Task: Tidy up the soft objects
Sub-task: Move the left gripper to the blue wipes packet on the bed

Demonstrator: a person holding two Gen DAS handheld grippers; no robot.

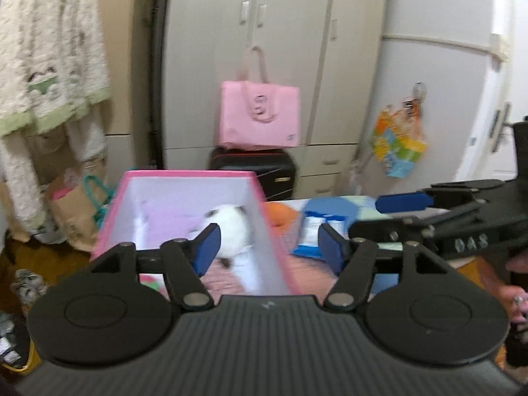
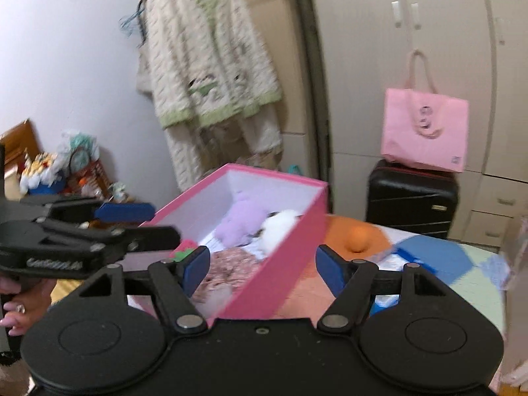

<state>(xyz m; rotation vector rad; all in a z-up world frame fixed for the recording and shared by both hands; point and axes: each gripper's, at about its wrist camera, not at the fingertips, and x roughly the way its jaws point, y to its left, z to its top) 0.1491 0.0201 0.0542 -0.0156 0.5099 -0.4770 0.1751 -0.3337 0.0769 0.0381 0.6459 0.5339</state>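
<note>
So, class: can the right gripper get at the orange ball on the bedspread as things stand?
Probably yes: the right gripper is open and empty, and the orange ball lies uncovered outside the pink box, nothing between them.

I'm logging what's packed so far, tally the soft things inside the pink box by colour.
In the pink box:
Purple plush toy: 1
White plush toy with dark patches: 1
Pink patterned cloth: 1
Small red and green soft item: 1
Total: 4
</note>
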